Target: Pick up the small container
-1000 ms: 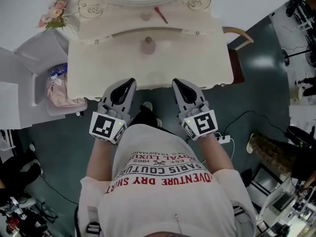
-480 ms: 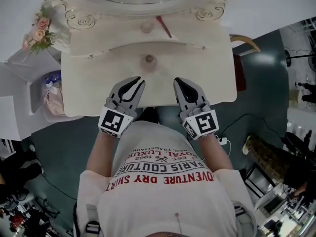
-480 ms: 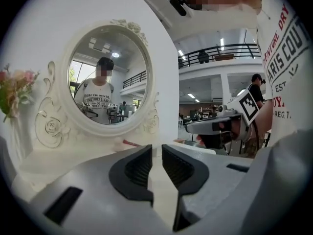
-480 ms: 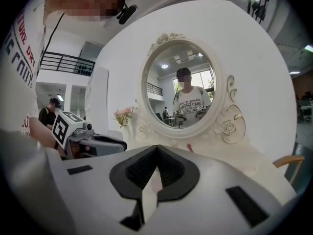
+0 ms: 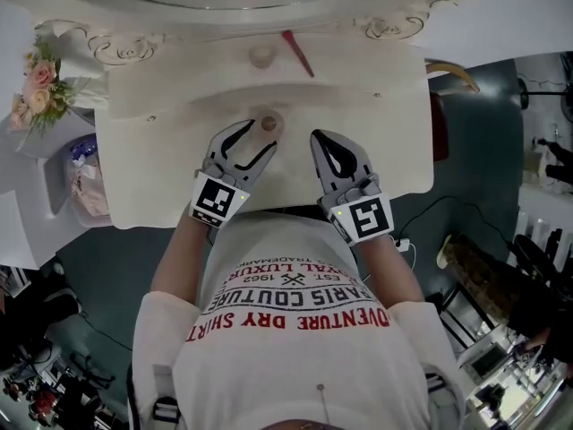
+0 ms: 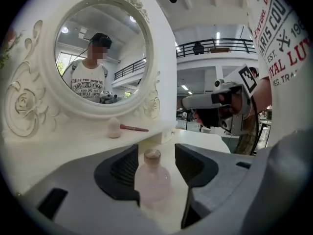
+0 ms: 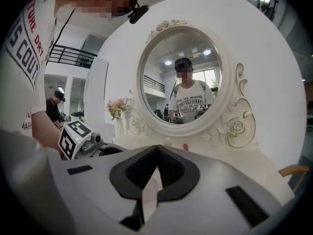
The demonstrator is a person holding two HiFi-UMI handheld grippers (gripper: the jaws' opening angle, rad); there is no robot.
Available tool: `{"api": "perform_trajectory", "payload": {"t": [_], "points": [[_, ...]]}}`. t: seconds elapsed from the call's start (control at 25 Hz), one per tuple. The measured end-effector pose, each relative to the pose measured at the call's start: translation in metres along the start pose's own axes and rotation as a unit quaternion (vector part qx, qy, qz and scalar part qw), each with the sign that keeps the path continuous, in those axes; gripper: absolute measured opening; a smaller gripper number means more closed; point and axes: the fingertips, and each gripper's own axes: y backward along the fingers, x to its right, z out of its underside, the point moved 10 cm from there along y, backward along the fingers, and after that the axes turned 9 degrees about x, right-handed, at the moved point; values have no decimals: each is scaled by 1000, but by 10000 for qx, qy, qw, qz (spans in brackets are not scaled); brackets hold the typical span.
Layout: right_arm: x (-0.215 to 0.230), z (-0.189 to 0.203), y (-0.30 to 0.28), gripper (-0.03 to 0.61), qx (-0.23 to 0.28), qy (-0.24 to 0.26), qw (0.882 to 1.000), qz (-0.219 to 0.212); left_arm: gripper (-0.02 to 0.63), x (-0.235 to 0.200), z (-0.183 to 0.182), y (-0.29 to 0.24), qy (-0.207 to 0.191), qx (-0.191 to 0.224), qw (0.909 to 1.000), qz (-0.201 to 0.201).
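Note:
The small container, a pale pink bottle (image 5: 269,123) with a round stopper, stands upright on the cream dressing table (image 5: 161,159). My left gripper (image 5: 258,135) reaches it from the near side. In the left gripper view the bottle (image 6: 152,180) stands between the two jaws, with a gap on each side. The left gripper (image 6: 156,153) is opening and its pads do not touch the bottle. My right gripper (image 5: 322,140) hovers over the table a little to the bottle's right. Its jaws are shut and hold nothing, as the right gripper (image 7: 156,150) shows in its own view.
A round puff (image 5: 260,56) and a red brush (image 5: 297,52) lie on the raised shelf under the oval mirror (image 6: 100,53). Pink flowers (image 5: 36,88) stand at the table's left end. A bin (image 5: 85,177) sits left of the table, a chair (image 5: 448,70) to the right.
Both grippers have moved forward from the table's front edge onto the tabletop. The left gripper's jaws have gone from shut to wide apart, with the bottle now between them.

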Motion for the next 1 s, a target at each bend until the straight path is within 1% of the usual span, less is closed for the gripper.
{"api": "perform_trajectory", "payload": {"t": [0.12,0.24,0.36,0.44,0.52,0.76,0.84,1.0], "points": [[7,4,-5,-2,-110,24,9999,-45,229,-1,13,-14,-133,22,9999,9],[16,4,-6,-2,-245,104,9996,-97,232,-2,21,-25,-114,127,9998,-127],[29,3,-7,-2,-289,107,9994,-141,232,-4,28,-35,-101,62,9997,-209],[37,3,-7,-2,-332,55,9993,-178,232,-4,33,-41,-23,-9,9995,-317],[45,3,-8,-2,-364,-68,9991,-216,230,-5,37,-45,138,-57,9989,-444],[54,5,-11,-2,-434,-169,9980,-424,201,-4,40,-49,296,-47,9967,-752],[56,5,-11,-2,-453,-168,9976,-494,198,-4,39,-50,320,-99,9962,-801],[60,6,-9,-2,-508,-187,9969,-577,155,-1,35,-51,146,-199,9962,-835]]}}
